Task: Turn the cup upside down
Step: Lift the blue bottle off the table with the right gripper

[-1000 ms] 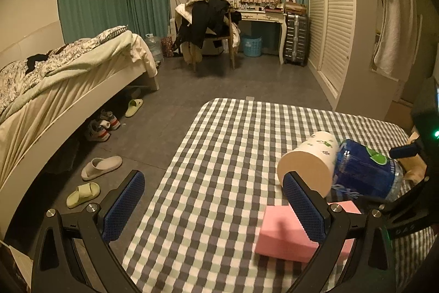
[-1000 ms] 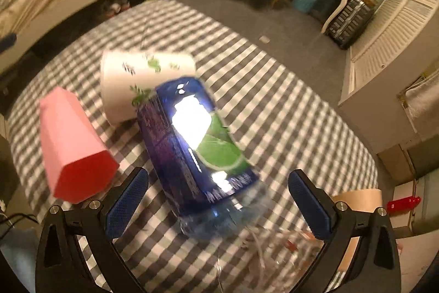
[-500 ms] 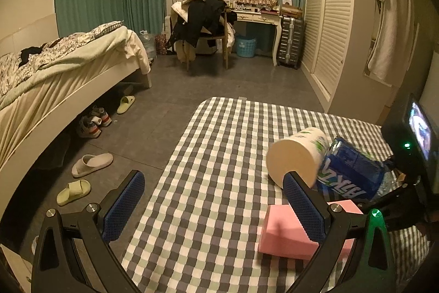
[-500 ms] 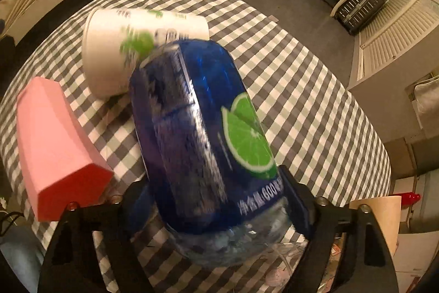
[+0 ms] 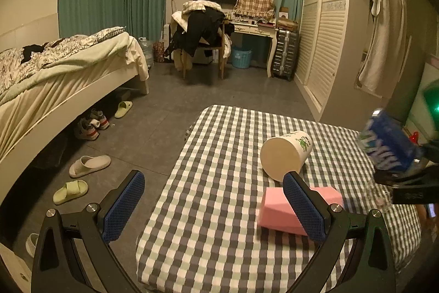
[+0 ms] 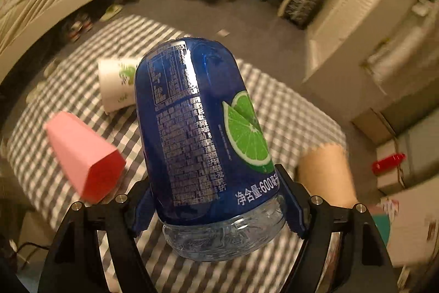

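Right wrist view shows our right gripper [image 6: 216, 197] clamped on the blue bottle [image 6: 200, 133], which we hold lifted clear of the checked tabletop [image 5: 219, 210]. The task's paper cup [image 5: 285, 153] lies on its side toward the far right part of the tabletop, its flat base turned toward our left gripper [image 5: 216, 208], whose jaws stand wide apart and empty. A pink block [image 5: 277, 213] sits just beside the cup on the near side. We judge the bottle should be set down well apart from the cup first. Then we take the cup across its wall, gently since paper crushes, and turn it mouth-down. The blur probably hides how close the cup's rim lies to the block.
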